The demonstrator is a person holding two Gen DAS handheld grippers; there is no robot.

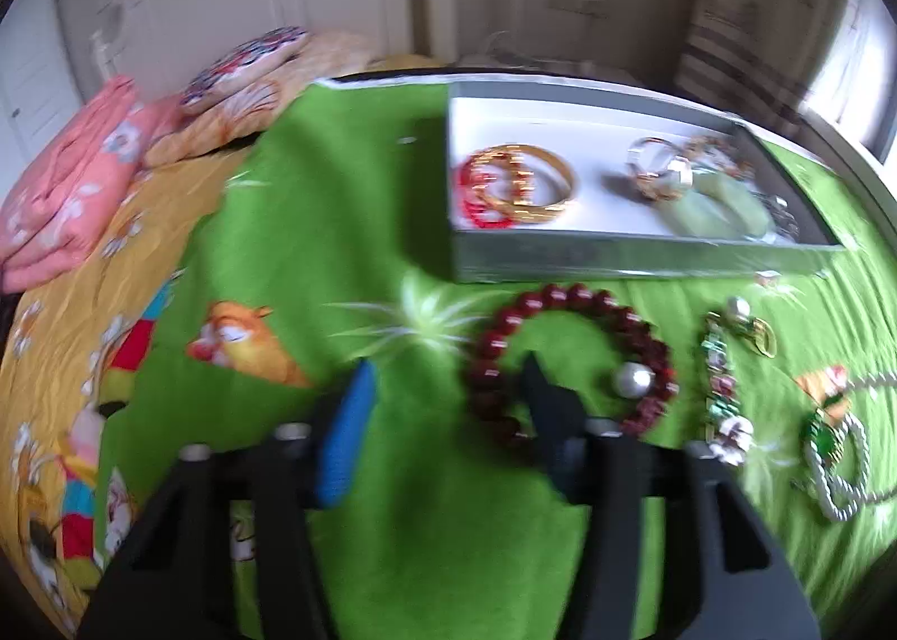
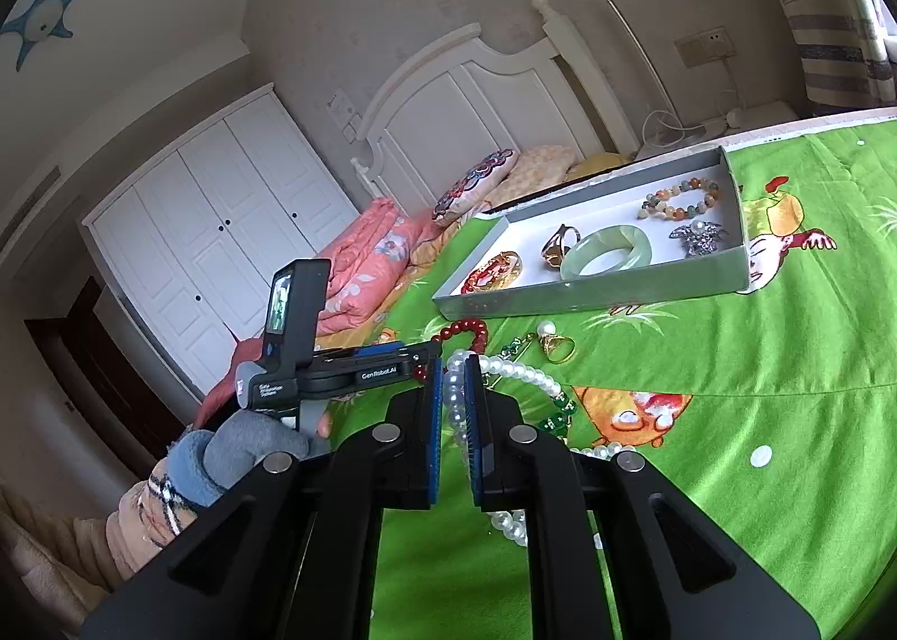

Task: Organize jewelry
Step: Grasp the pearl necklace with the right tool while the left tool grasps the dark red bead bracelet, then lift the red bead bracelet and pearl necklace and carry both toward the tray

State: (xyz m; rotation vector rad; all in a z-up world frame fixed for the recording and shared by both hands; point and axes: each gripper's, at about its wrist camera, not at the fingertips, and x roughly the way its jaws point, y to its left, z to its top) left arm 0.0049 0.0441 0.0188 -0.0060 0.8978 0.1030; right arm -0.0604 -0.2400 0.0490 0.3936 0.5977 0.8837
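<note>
A dark red bead bracelet lies on the green cloth in front of the grey tray. My left gripper is open. Its right finger sits inside the bracelet's ring, and the bracelet's left arc lies between the pads, untouched. My right gripper is shut on a white pearl necklace, which trails over the cloth. The tray holds gold and red bangles, a jade bangle, a mixed bead bracelet and a silver brooch.
A gold ring with a pearl and a green-stone chain lie loose on the cloth. A folded pink quilt and pillows sit to the left. A gloved hand holds the left tool.
</note>
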